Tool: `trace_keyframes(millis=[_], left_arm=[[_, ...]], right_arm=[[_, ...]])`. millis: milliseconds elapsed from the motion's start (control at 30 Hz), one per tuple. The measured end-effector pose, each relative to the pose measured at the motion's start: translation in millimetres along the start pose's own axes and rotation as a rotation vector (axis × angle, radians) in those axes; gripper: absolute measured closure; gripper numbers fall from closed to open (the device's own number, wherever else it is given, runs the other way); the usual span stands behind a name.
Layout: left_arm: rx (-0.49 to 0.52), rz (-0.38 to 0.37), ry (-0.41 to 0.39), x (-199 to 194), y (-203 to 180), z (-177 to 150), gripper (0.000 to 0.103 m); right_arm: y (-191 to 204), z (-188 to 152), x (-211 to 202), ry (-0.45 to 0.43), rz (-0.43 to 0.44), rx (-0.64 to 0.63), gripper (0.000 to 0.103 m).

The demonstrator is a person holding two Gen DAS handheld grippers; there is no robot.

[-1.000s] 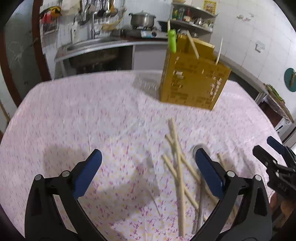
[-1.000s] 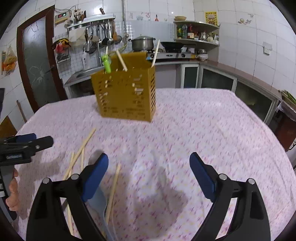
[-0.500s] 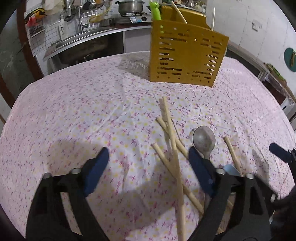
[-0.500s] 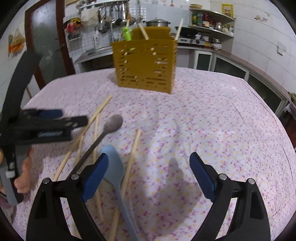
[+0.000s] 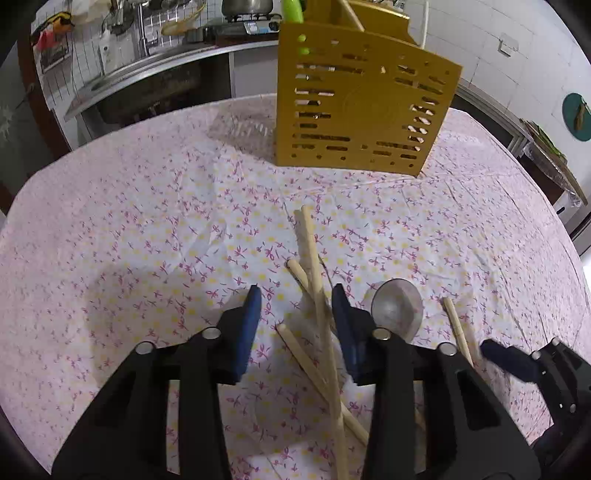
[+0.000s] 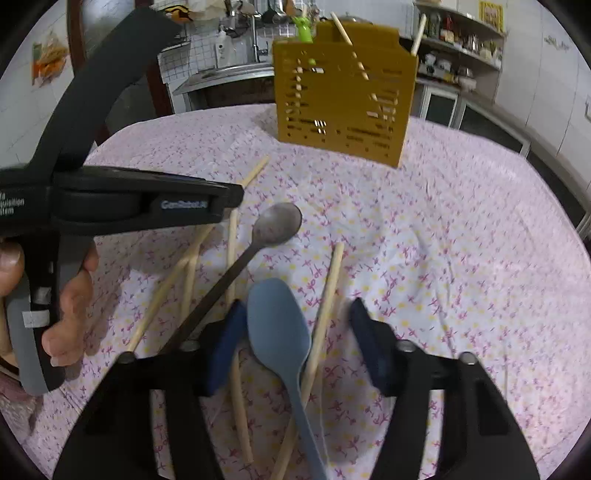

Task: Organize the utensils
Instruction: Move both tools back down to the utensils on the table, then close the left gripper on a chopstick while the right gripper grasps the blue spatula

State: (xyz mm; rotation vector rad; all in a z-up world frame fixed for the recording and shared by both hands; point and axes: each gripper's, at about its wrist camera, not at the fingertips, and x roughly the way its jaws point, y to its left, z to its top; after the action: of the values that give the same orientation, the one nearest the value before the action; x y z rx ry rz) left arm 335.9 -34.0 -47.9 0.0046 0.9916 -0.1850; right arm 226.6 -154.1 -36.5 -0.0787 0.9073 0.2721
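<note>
- The left gripper (image 5: pixel 295 308) hangs low over a floral tablecloth (image 5: pixel 129 229), its blue-padded fingers (image 5: pixel 246 332) spread, with a loose cross of wooden chopsticks (image 5: pixel 314 269) lying between them; whether either pad touches the sticks cannot be told.
- Just outside the left gripper's right finger lies the bowl of a metal spoon (image 5: pixel 397 308), and beyond that a single chopstick (image 5: pixel 457 328).
- The right gripper (image 6: pixel 295 339) also stands with fingers apart, its pads (image 6: pixel 369 345) on either side of the bowl of a blue spoon (image 6: pixel 277 332) and the single chopstick beside it (image 6: pixel 327 295); nothing is pinched.
- The metal spoon's dark handle (image 6: pixel 221 291) runs down to the right gripper's left finger, its bowl (image 6: pixel 279 223) ahead and left of the tips.
- Well ahead of both pairs of fingers, a yellow slotted utensil holder (image 5: pixel 364 110) stands upright on the cloth, with a green-handled utensil (image 5: pixel 293 9) and a few chopsticks poking from its top.
- A bare hand (image 6: pixel 70 291) grips the left tool's handle, seen from the right wrist camera.
</note>
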Motion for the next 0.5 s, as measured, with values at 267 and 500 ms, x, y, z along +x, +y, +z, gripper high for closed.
trace_keyframes(millis=[267, 500], left_arm=[[0.015, -0.015, 0.008, 7, -3, 1, 0.078], [0.011, -0.031, 0.027, 11, -2, 6, 0.083]], right_arm=[[-16, 4, 1, 0.02, 0.018, 0.05, 0.082], [-32, 8, -2, 0.035, 0.052, 0.103, 0.09]])
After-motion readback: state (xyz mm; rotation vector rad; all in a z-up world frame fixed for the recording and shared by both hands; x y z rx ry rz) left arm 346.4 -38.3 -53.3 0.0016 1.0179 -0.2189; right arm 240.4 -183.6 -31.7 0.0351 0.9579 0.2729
